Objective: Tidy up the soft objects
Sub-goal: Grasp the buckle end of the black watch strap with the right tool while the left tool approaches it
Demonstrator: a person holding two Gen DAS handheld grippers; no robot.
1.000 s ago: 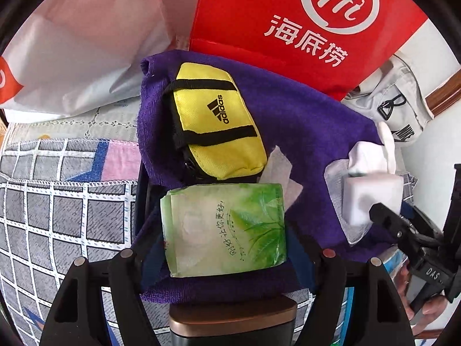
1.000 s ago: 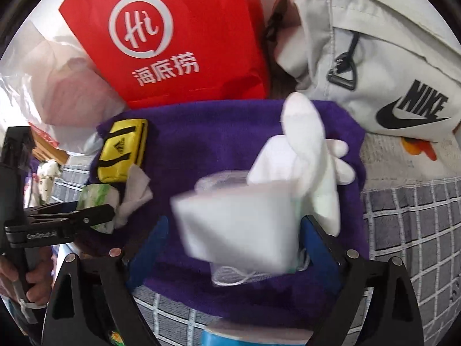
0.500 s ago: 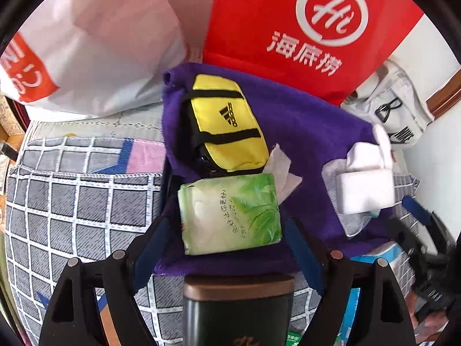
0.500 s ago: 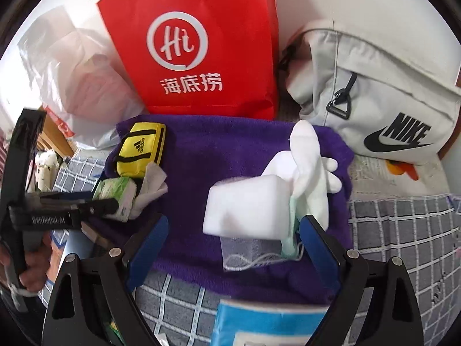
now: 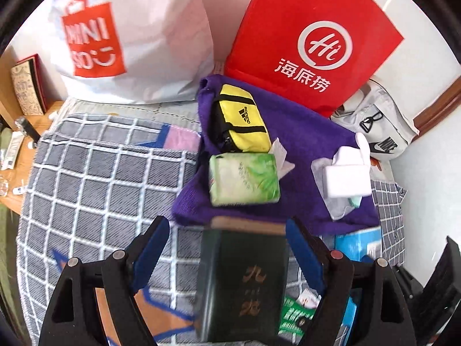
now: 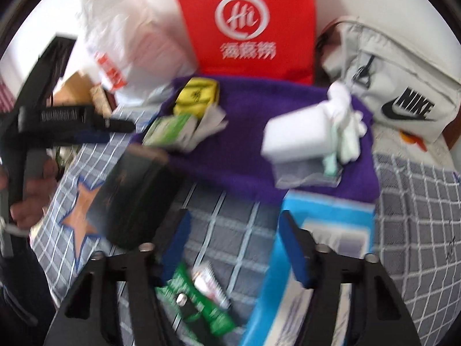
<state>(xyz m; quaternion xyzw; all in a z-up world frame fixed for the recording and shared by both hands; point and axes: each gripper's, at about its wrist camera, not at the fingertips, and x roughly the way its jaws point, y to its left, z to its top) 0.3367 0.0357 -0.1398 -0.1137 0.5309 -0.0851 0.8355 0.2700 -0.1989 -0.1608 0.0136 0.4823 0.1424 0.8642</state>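
A purple towel (image 5: 305, 141) lies on the checked bedspread. On it sit a yellow Adidas pouch (image 5: 242, 121), a green tissue pack (image 5: 245, 183), a white sponge block (image 5: 345, 180) and a white glove (image 5: 361, 147). My left gripper (image 5: 227, 248) is open and empty, above a dark green box (image 5: 242, 285), short of the towel's near edge. My right gripper (image 6: 234, 242) is open and empty, pulled back from the towel (image 6: 259, 132); the sponge block (image 6: 299, 137) and glove (image 6: 345, 109) lie beyond it. The right view is blurred.
A red paper bag (image 5: 314, 43) and a white Miniso bag (image 5: 121, 37) stand behind the towel. A grey Nike bag (image 6: 400, 86) lies at the right. A light blue box (image 6: 311, 259) and a green packet (image 6: 201, 302) lie near my right gripper.
Both grippers have pulled back from the towel. The left one has left the tissue pack and the right one the sponge block, both now lying on the towel. The dark green box came into view.
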